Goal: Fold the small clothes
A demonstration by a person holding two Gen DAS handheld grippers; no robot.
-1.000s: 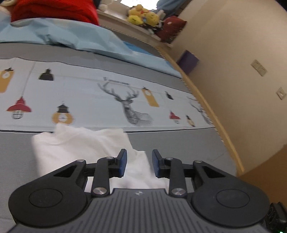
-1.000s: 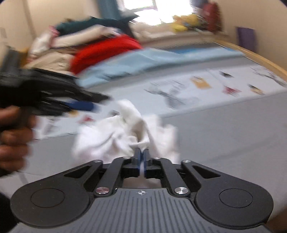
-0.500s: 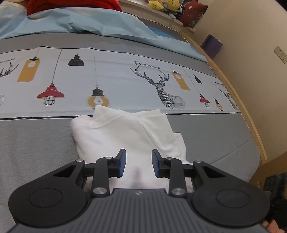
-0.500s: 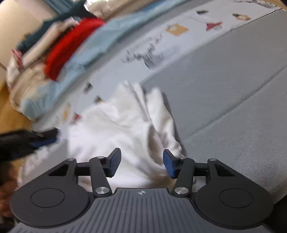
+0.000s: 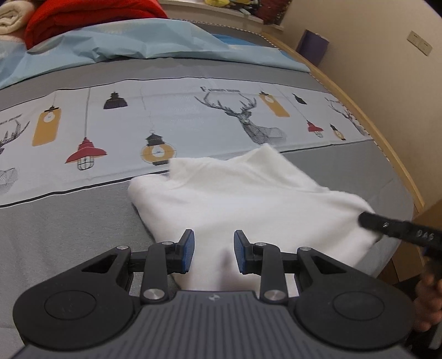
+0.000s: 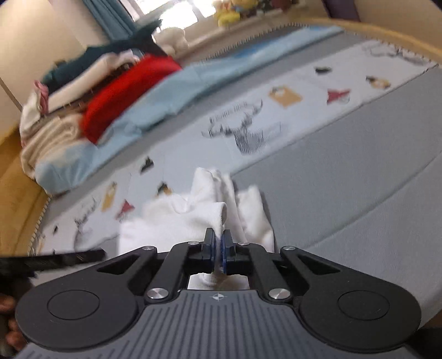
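A small white knitted garment (image 5: 248, 198) lies roughly folded on the grey part of a bed cover (image 5: 69, 226), its far edge reaching onto the pale printed band of deer and hanging lamps (image 5: 243, 118).

The left tongs (image 5: 213, 255) hover over the near edge of the garment with their blue-padded fingers (image 5: 187, 252) partly apart. White cloth shows in the gap between them, but the pads do not press on it.

The right tongs (image 6: 218, 248) have just been closing, and they now pinch a raised fold of the white garment (image 6: 210, 218) between the blue pads, with cloth bunching up just ahead of the fingertips. In the left wrist view they show as a black arm (image 5: 400, 227) coming in from the right over the garment's right edge, with part of a hand (image 5: 428, 295) below.

In the right wrist view the left tongs appear as a blurred black bar (image 6: 55, 261) at the left edge.

At the far end of the bed lie a light blue sheet (image 5: 124, 44), a red folded cloth (image 5: 83, 16) and a cream rolled towel (image 5: 13, 16). A wooden bed rim (image 5: 386, 143) runs along the beige wall (image 5: 386, 69).
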